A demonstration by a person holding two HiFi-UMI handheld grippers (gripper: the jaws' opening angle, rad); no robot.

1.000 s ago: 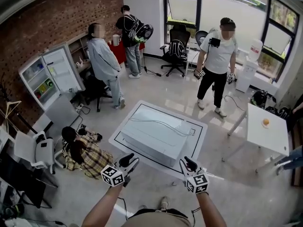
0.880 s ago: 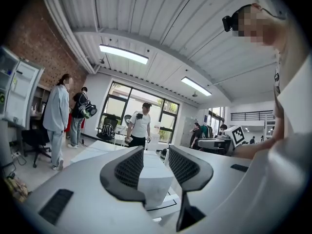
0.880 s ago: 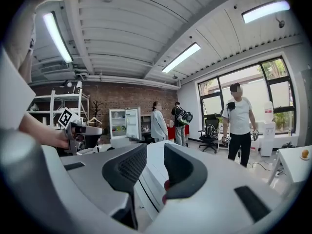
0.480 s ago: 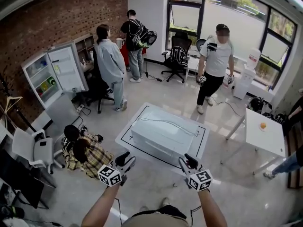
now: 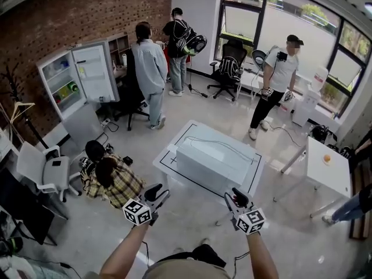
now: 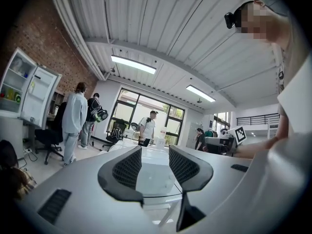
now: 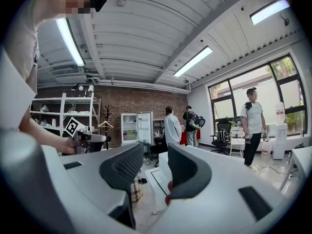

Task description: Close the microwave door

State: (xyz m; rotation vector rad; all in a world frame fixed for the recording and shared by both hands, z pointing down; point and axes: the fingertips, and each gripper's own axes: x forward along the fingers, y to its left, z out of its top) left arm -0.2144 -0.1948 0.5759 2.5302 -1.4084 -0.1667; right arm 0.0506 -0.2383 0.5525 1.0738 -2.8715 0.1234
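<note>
A white box-shaped microwave (image 5: 215, 158) sits in the middle of a white desk (image 5: 169, 160) that has a black line drawn round its top. It is at 12 o'clock from the person who holds the two claws. From the head view I see only its top and sides, so I cannot tell if its door is open or closed.

The left claw (image 5: 158, 194) hangs in the air at 7 o'clock from the microwave, near the edge of the desk. Its two jaws are spread apart and there is nothing between them. The right claw (image 5: 238, 199) hangs at 5 o'clock from the microwave, near the same edge. Its jaws are spread apart too, and they hold nothing. The two claws are well apart from each other, and both point toward the desk.

At 9 o'clock from the desk a person in a checked shirt (image 5: 111, 180) sits on the grey floor (image 5: 189, 228). At 10 o'clock stands a white fridge (image 5: 75, 80) with its door swung open. A person in a pale blue coat (image 5: 150, 68) stands at 11 o'clock. A person in a white T-shirt (image 5: 280, 77) stands at 1 o'clock. A small white table (image 5: 328, 170) is at 3 o'clock.
</note>
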